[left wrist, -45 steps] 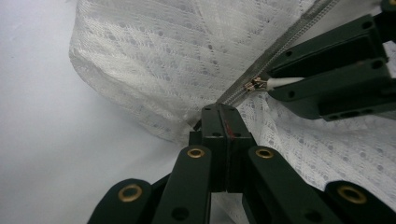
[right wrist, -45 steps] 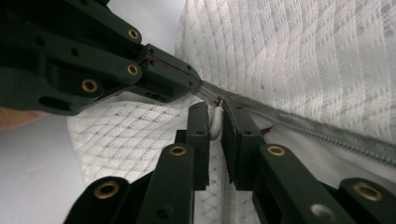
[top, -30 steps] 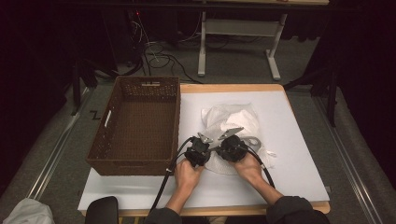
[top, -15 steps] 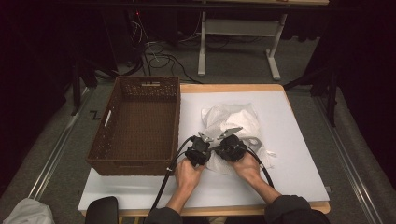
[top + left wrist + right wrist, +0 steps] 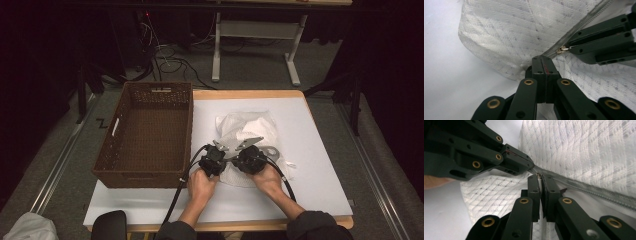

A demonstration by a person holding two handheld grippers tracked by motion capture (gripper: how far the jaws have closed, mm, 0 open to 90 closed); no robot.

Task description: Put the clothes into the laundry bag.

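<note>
White mesh zip bag (image 5: 248, 131), right of the wicker basket (image 5: 145, 131) on the table's middle. Left gripper (image 5: 543, 61) clamped on fabric at the zip's (image 5: 584, 23) end; right gripper (image 5: 539, 178) pinching the slider (image 5: 562, 49). Advice: anchor left firmly, draw slider straight along the teeth.

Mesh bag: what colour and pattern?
White mesh bag with a woven diamond pattern and a grey zipper; clearest in the left gripper view.

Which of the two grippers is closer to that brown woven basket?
Left. The left gripper sits just right of the brown woven basket, near its front corner. The right gripper lies farther right, beyond the left one.
</note>
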